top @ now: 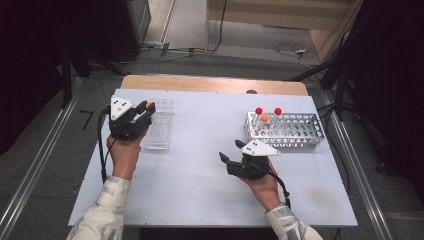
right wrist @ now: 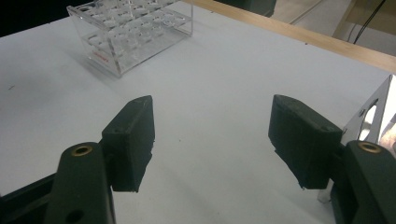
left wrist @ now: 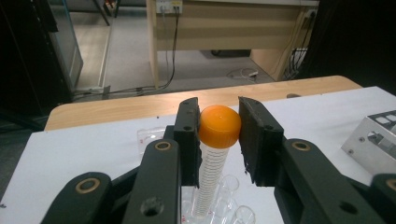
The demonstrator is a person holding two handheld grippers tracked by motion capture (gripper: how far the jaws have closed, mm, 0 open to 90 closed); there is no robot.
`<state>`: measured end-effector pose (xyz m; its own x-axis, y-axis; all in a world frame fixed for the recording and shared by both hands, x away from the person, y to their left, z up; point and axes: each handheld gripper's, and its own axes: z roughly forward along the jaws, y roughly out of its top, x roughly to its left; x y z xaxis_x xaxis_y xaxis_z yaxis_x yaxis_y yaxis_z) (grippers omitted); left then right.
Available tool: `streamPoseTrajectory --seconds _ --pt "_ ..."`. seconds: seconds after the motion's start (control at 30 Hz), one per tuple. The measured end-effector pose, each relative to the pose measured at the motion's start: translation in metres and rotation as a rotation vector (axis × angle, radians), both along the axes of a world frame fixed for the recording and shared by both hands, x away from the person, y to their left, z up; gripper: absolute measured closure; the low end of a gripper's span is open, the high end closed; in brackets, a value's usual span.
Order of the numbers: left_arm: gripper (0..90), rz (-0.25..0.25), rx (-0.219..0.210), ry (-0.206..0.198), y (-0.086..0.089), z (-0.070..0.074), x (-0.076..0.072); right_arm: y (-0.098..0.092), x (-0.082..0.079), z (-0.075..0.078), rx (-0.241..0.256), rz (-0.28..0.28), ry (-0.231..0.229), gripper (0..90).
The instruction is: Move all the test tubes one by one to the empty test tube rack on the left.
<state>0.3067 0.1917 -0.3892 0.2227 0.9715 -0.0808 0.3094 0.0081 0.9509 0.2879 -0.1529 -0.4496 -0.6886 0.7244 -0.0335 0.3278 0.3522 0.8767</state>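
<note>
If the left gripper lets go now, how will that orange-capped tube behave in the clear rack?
The orange-capped tube looks empty and clear, so probably light. It is tall and narrow with its cap above the clear rack, so it may lean or wobble unless seated in a well. The left gripper pinches near the smooth cap, which could slip.

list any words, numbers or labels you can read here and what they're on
None can be read.
Tube with the orange cap, between the left gripper's jaws: printed scale marks, numbers too small to read.
Clear rack: small red marking on its front wall, too blurred to read.
</note>
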Motion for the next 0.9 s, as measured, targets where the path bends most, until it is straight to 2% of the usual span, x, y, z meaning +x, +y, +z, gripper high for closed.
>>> streamPoseTrajectory --seconds 0.57,0.73,0.9 --pt "70.0 0.023 0.022 0.059 -0.006 -0.035 0.008 0.0 0.0 -0.001 -0.005 0.006 -0.002 29.7" --pt "68.9 0.025 0.024 0.059 -0.005 -0.037 0.007 0.0 0.0 -0.001 -0.007 0.004 0.001 29.7" --pt "61.5 0.022 0.017 0.064 -0.005 -0.037 0.007 0.0 0.0 -0.001 -0.007 0.002 0.001 29.5"
